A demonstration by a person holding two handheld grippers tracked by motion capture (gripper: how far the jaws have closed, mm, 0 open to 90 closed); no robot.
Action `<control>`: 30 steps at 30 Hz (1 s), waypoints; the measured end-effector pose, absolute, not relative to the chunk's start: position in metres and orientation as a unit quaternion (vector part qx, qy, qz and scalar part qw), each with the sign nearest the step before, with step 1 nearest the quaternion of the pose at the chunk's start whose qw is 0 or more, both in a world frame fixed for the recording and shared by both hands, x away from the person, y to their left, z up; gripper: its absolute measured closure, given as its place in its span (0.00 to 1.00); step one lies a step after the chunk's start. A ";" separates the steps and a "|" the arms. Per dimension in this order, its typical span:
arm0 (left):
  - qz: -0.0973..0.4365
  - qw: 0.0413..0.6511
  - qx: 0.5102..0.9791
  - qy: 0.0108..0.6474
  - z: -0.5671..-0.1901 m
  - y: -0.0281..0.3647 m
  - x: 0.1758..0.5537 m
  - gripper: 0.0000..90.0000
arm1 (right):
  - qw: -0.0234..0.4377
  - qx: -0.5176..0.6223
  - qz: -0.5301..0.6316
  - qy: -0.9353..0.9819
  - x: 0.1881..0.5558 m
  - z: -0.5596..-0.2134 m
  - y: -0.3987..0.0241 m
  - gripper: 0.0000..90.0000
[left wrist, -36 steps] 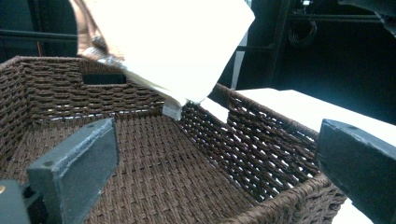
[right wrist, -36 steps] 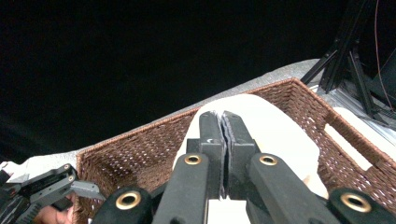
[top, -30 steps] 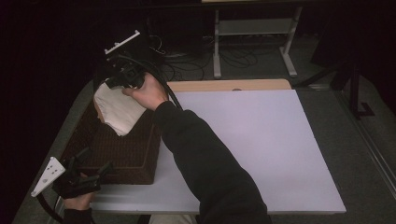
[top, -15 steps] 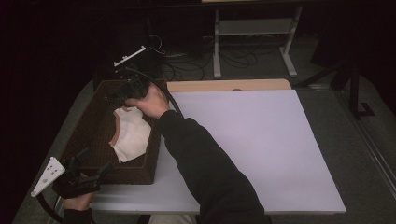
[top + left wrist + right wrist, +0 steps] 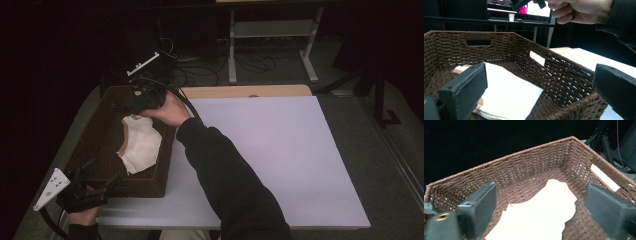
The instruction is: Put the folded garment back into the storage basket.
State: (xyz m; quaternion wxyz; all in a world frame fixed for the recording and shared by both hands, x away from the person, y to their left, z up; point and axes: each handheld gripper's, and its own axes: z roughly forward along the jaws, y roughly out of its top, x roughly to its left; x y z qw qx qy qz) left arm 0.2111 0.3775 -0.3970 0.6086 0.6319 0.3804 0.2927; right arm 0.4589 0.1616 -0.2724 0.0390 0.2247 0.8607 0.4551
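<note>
Lifting my right tool (image 5: 134, 102), jaws just spread wide and empty, straight up clears the cloth (image 5: 141, 145) (flat in the basket (image 5: 90, 145)); left tool (image 5: 82, 192) waits open.

Overhead view and both close gripper views share the basket (image 5: 95, 150).

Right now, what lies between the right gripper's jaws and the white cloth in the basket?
Nothing: in the right gripper view the open right gripper hangs over the white cloth in the basket.
</note>
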 end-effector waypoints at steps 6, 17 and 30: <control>0.294 0.609 0.631 0.381 -0.397 0.377 0.211 0.00 | 0.052 0.224 0.452 0.862 0.456 -0.269 0.153 0.00; 0.294 0.608 0.631 0.382 -0.397 0.377 0.211 0.00 | 0.052 0.222 0.447 0.865 0.452 -0.271 0.129 0.00; 0.294 0.608 0.632 0.382 -0.397 0.377 0.211 0.00 | 0.058 0.228 0.445 0.864 0.450 -0.272 0.106 0.00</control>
